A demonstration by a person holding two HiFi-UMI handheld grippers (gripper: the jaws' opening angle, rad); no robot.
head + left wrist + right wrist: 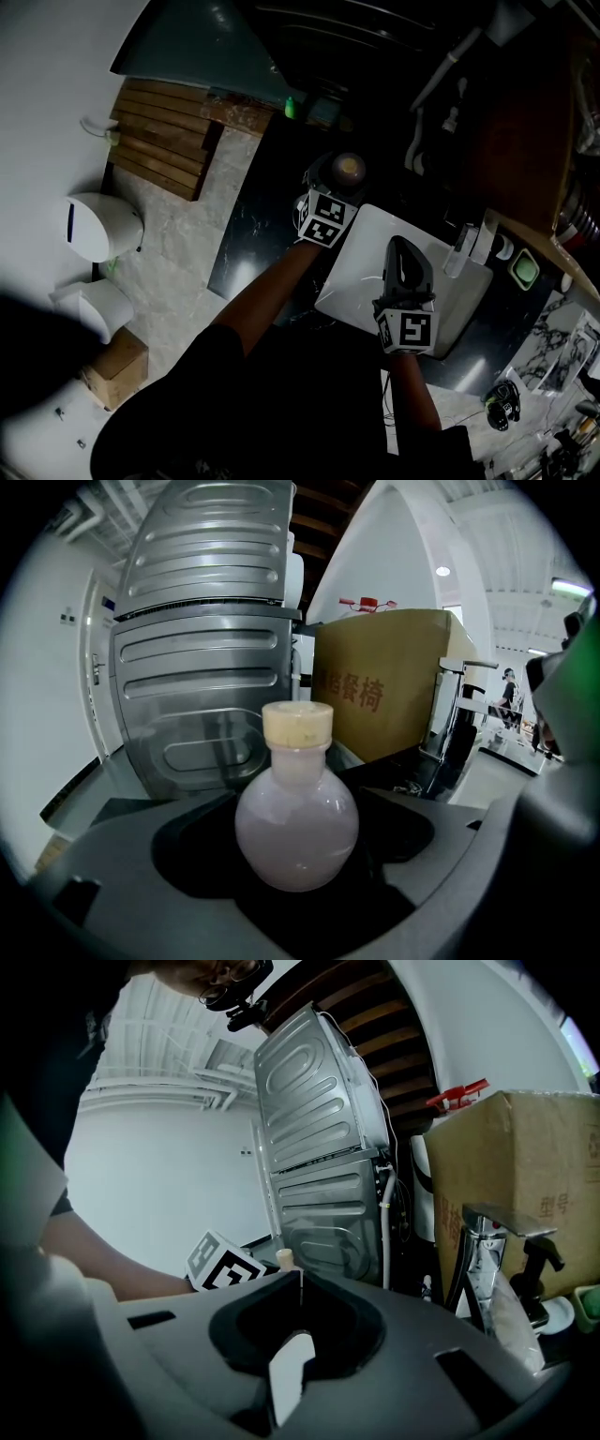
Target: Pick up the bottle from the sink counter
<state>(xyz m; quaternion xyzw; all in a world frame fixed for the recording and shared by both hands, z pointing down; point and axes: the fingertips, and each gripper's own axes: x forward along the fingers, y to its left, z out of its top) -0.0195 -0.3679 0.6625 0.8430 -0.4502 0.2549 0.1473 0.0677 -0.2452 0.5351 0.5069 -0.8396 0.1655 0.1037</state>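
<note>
The worktop [251, 239] is a dark, polished stone surface. A white rectangular sink [361, 246] is set into it.

Behind the worktop stands a ribbed metal panel [206, 621]. A cardboard box [384, 682] with red print stands just beside the panel, on its right in the left gripper view. A chrome faucet [487, 1246] rises at the sink edge, in front of the box in the right gripper view.

Left hand-held gripper [297, 801]:
- Position: over the dark worktop, just beyond the far left corner of the sink in the head view.
- Jaws: clamped on the bottle [296, 841], one jaw on each side of its round body.
- Its marker cube [326, 217] faces up toward the head camera.

Right hand-held gripper [300, 1283]:
- Position: above the white sink basin, near the faucet.
- Jaws: together, tips meeting along one seam, with nothing held. A white sliver shows through the recess behind the seam.

The bottle:
- Form: a flask with a round body and a short neck, standing upright.
- Contents: a pale, milky pink liquid.
- Location: between the left jaws, over the worktop beside the sink.
- Contact: the views do not show whether its base rests on the worktop.

The cap [297, 724] is cream-coloured and sits closed on the neck.
</note>
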